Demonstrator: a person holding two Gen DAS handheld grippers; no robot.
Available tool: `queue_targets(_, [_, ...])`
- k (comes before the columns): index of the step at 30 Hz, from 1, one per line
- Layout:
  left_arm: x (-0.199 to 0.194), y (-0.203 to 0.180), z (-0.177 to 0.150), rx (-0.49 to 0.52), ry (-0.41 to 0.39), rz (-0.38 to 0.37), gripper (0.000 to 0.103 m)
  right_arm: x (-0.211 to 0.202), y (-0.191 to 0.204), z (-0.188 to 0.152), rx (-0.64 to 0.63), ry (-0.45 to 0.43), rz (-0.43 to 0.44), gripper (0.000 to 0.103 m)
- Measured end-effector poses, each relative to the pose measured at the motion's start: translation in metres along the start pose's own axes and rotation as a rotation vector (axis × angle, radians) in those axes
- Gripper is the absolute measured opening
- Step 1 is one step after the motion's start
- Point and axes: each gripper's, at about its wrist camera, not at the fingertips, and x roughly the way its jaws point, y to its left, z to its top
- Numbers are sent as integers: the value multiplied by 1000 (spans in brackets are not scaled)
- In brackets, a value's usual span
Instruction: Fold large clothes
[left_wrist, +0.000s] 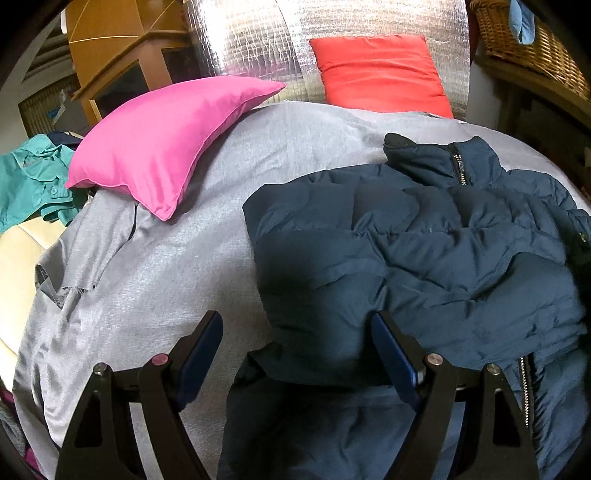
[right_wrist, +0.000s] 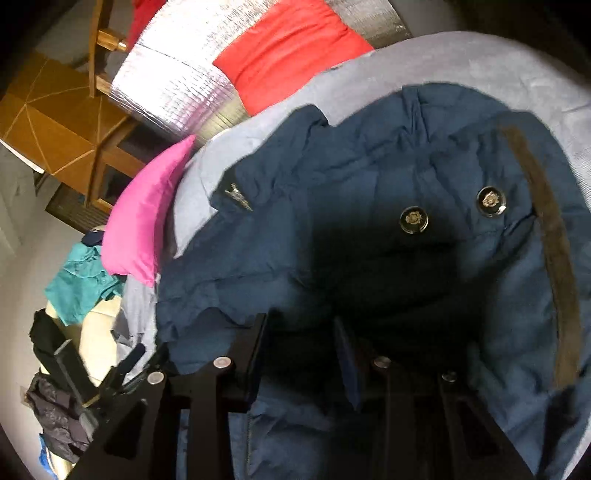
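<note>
Navy puffer jacket (left_wrist: 424, 258) lies rumpled on the grey bed sheet (left_wrist: 184, 258) right of the pink pillow (left_wrist: 162, 147): bulky, soft, slippery, best pinched at hem or collar; left gripper (left_wrist: 295, 354) released, right gripper (right_wrist: 301, 354) parted over its fabric, grip uncertain.

The navy puffer jacket (left_wrist: 424, 251) runs off the left wrist view's right and bottom edges. In the right wrist view, shadow hides its fabric between the right gripper (right_wrist: 301, 339) fingers; contact is unclear.
</note>
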Motion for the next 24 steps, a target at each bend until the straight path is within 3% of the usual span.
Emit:
queue_targets(3, [0,-1,1,-1,0,1,83,-13,7,0,-13,-16,39,41])
queue_targets(5, [0,-3,1,5,-2,5,83,-12,11,-2,-26,-9,49,47])
queue_targets(6, [1,-4,1,9,-2,9,83,-8,10,-3,-28,7,32,53])
queue_targets(11, [1,-7,0,24,-1,17,83,7,9,-7,-38,59,-16,53])
queue_targets(17, [-9,5,6,-12,-19,0,83,-36,4,2,-39,-25,-2,53])
queue_targets(20, [-13,17,8,-64,-44,-5,83,-39,-17,5,15,-37,-53,53])
queue_targets(22, [7,18,3,-51,46,15,83,-25,-37,6,71,20,-51,53])
queue_targets(24, [25,16,-3,-57,126,-17,83,-23,-44,6,86,30,-23,53])
